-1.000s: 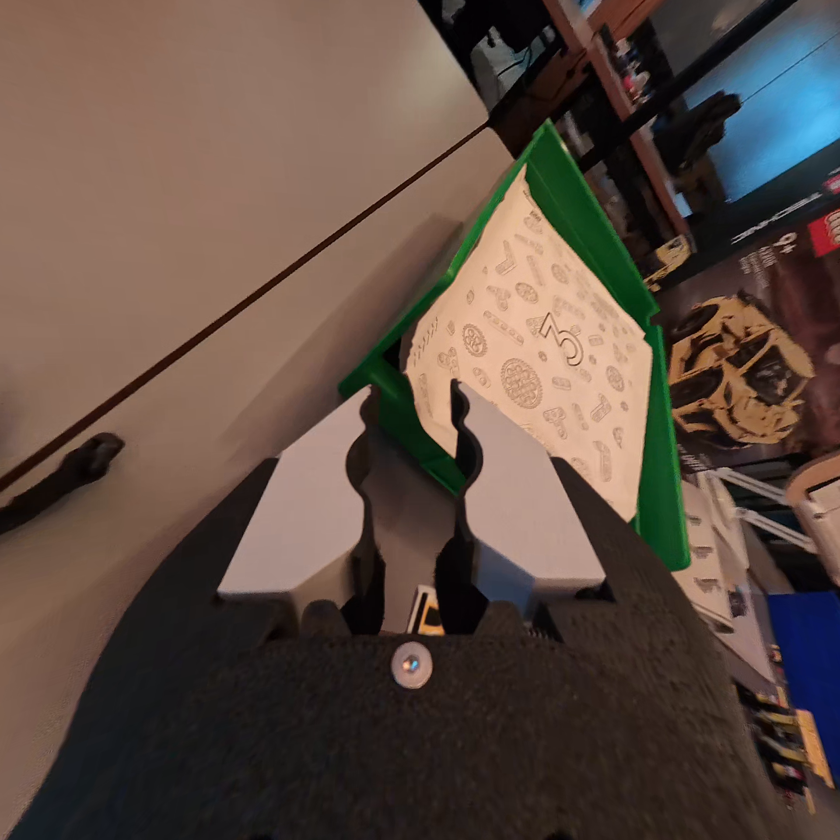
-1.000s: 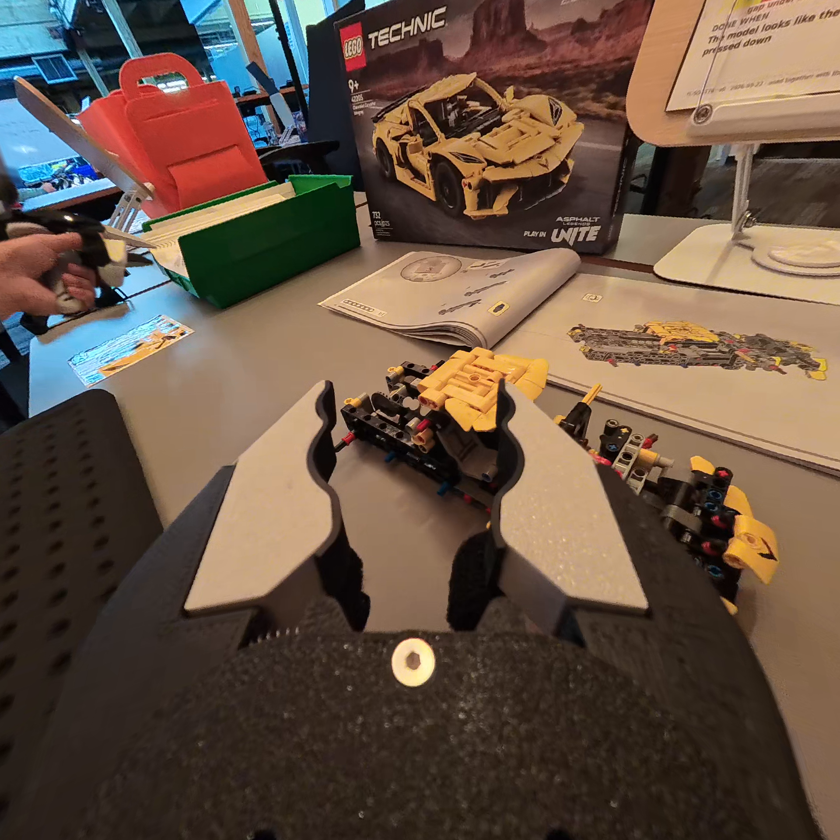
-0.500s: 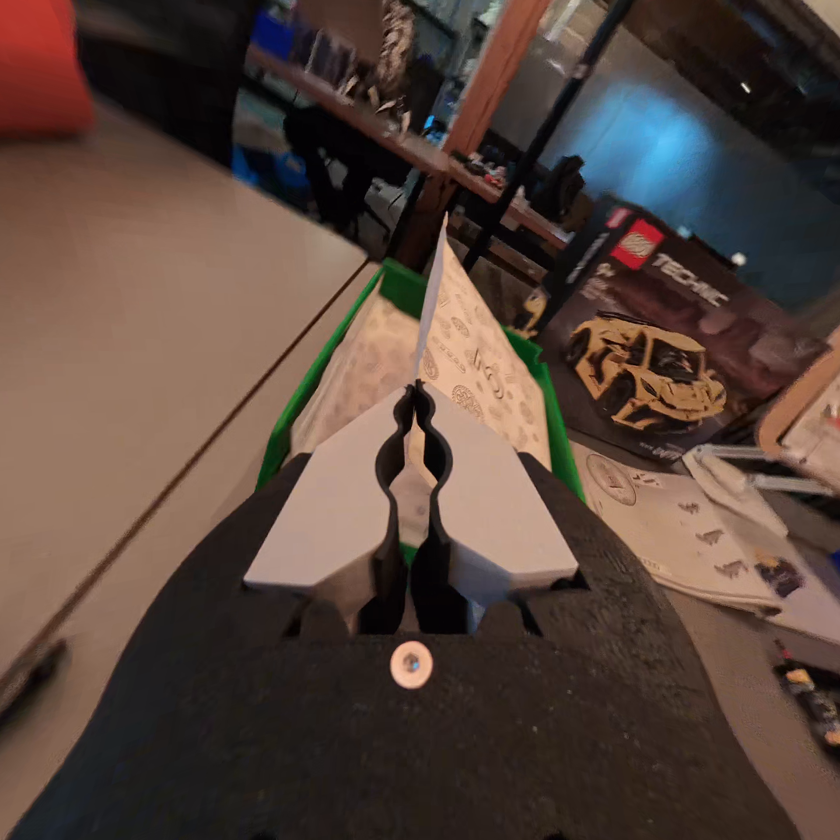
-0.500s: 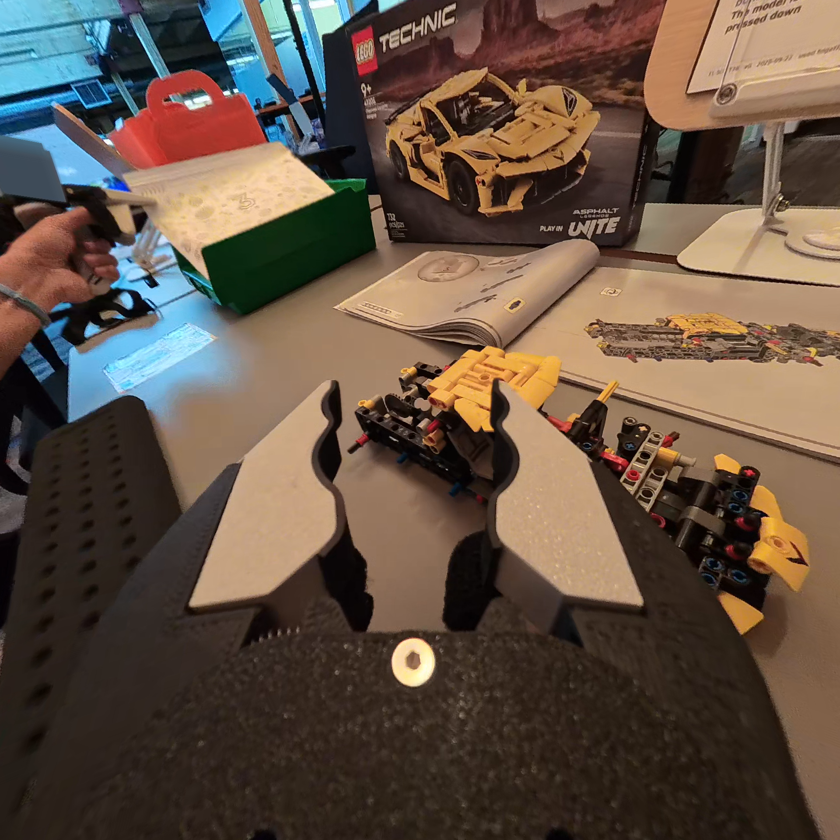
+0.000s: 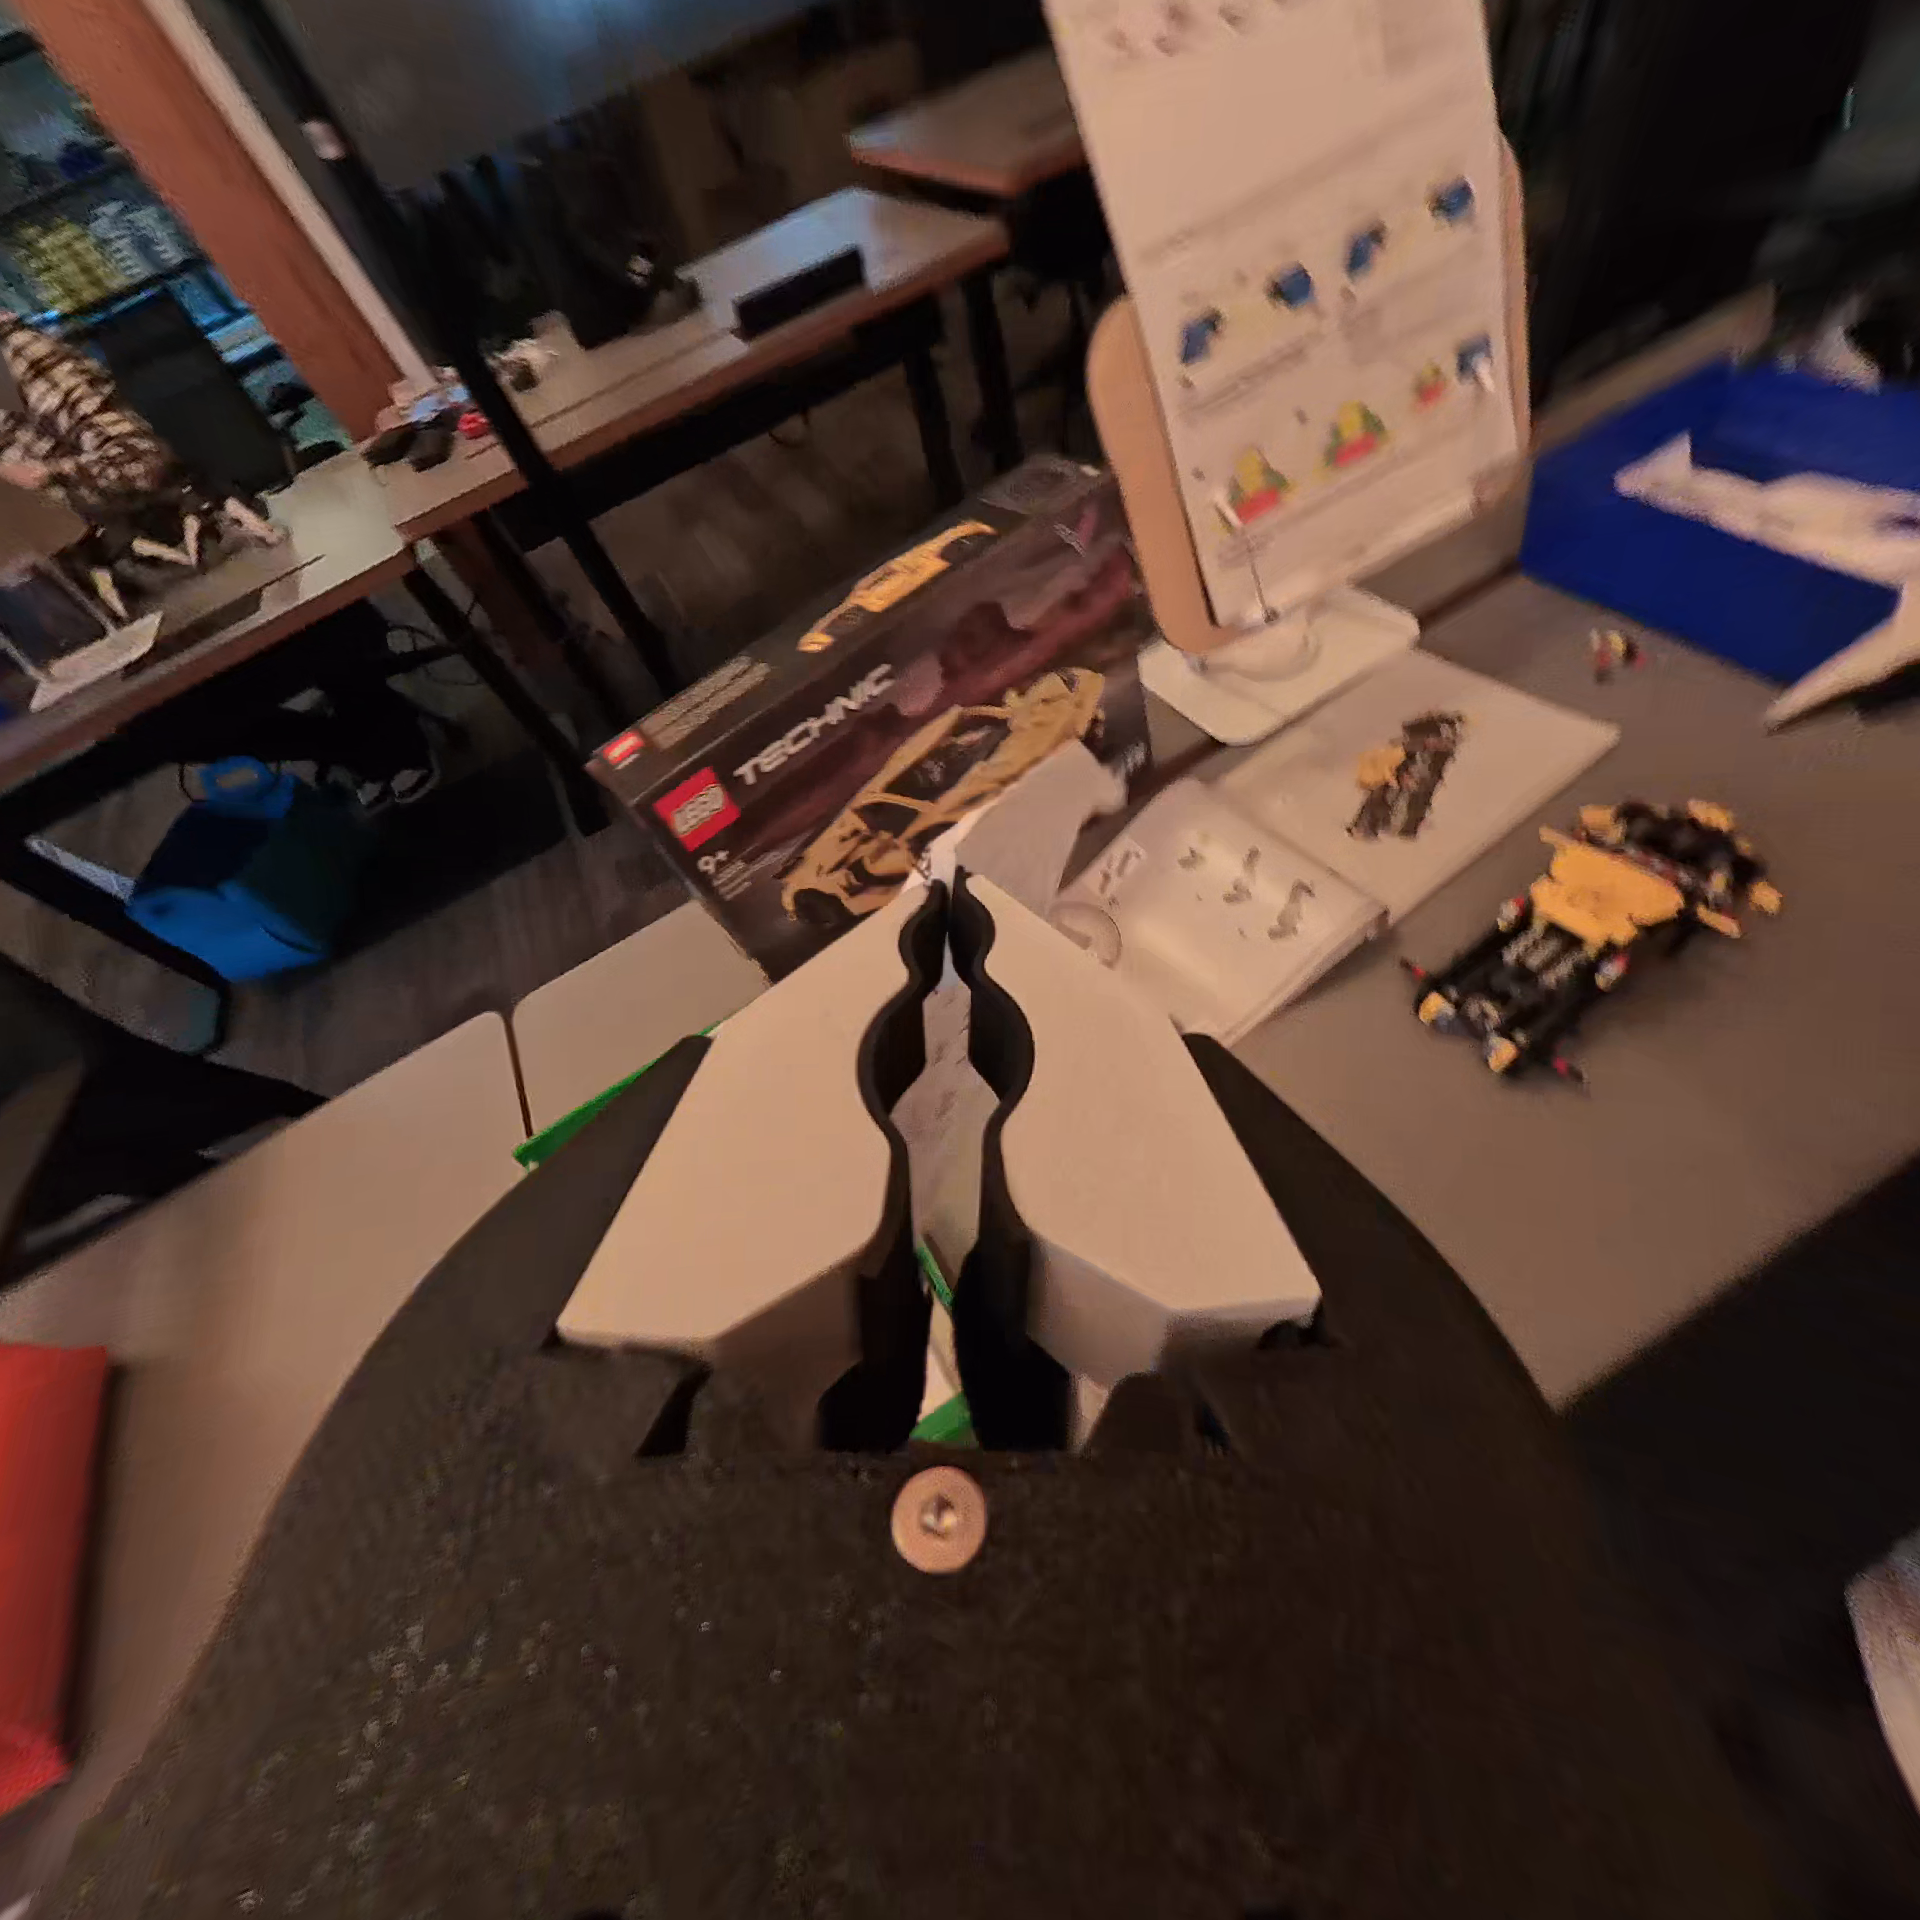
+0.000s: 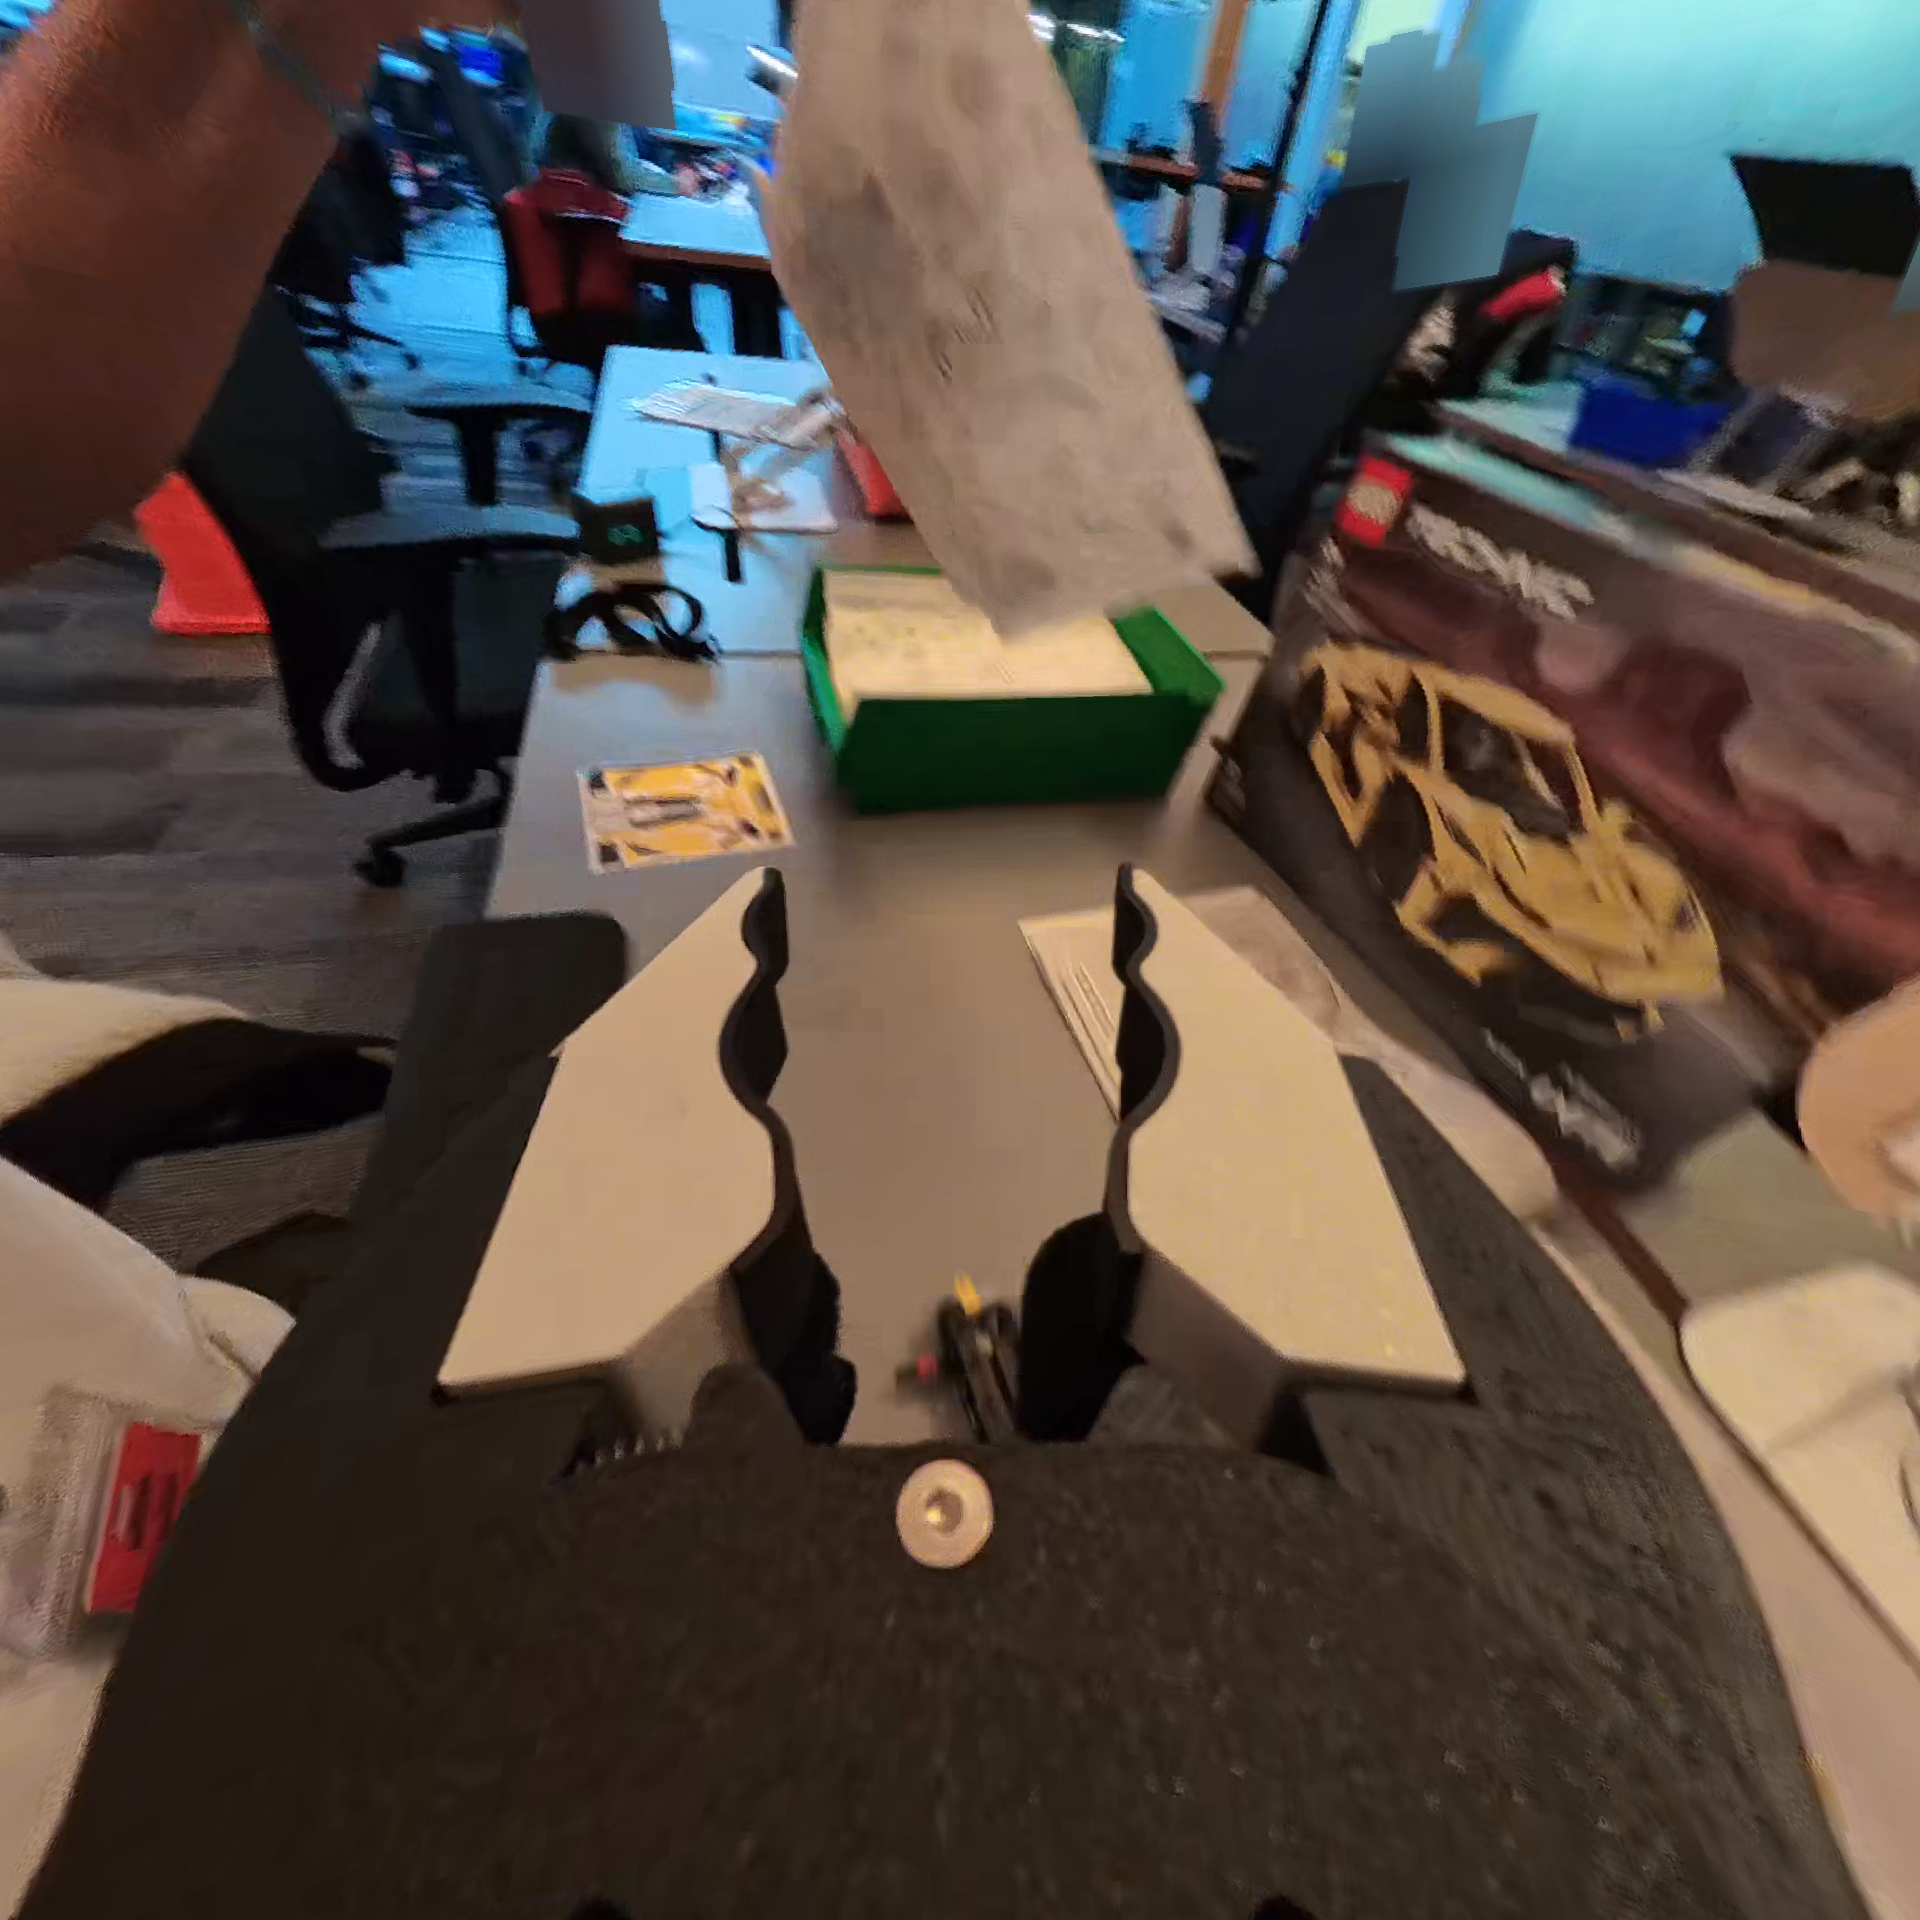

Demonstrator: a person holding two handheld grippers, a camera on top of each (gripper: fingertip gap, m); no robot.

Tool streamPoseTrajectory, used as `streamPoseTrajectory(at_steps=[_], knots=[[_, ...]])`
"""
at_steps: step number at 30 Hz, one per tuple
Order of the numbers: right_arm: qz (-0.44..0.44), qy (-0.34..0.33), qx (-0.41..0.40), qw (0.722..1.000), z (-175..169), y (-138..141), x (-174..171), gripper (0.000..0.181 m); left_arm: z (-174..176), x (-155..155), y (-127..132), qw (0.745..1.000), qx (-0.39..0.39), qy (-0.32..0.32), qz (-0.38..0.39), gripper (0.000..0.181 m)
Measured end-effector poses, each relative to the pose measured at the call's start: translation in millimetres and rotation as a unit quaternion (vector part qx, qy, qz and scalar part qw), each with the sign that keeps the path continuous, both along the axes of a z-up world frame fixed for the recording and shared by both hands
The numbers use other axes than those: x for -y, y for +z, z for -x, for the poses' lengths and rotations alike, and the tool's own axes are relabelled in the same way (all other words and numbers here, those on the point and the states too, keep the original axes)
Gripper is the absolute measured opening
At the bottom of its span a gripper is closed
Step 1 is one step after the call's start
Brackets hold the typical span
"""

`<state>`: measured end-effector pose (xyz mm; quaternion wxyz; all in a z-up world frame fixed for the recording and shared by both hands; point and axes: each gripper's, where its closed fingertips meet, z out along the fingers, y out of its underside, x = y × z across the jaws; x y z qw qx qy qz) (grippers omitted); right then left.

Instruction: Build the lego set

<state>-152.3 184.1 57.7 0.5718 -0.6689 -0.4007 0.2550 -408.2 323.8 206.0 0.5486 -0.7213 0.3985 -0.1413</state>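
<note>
Grey table (image 6: 935,1039) in a busy workshop, we see our left gripper (image 5: 948,904) pinching a paper parts bag (image 6: 987,312) raised above the green bin (image 6: 997,738), our right gripper (image 6: 945,904) spread wide and empty, the partly built yellow car (image 5: 1590,925) beside the open manual (image 5: 1226,914).

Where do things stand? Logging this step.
Left tongs shut on paper bag, lifted above green bin. Right tongs open, empty, over table. Half-built car untouched. Nothing blocking.
</note>
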Motion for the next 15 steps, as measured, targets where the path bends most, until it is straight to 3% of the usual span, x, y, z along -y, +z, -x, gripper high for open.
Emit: streamPoseTrajectory(at_steps=[3,6,8,11,15], knots=[[-0.012,0.053,-0.013,0.998,43.5,56.1,-0.9,0.06,-45.2,30.2,-5.3,0.996,-0.079,-0.043,-0.003,0.0],[-0.019,0.09,-0.031,0.995,74.1,102.9,-3.6,0.054,-87.9,57.1,-26.7,0.991,-0.088,-0.098,0.017,0.0],[-0.042,0.092,-0.004,0.995,85.8,119.2,-7.4,0.054,-113.8,74.4,-43.0,0.987,-0.069,-0.137,0.036,0.0],[-0.083,0.089,0.071,0.99,94.2,119.0,-13.8,0.046,-146.1,101.2,-64.4,0.977,-0.036,-0.199,0.07,0.0],[-0.008,0.162,0.157,0.974,97.5,83.3,0.9,0.044,-170.7,123.1,-86.5,0.965,-0.033,-0.244,0.089,0.0]])
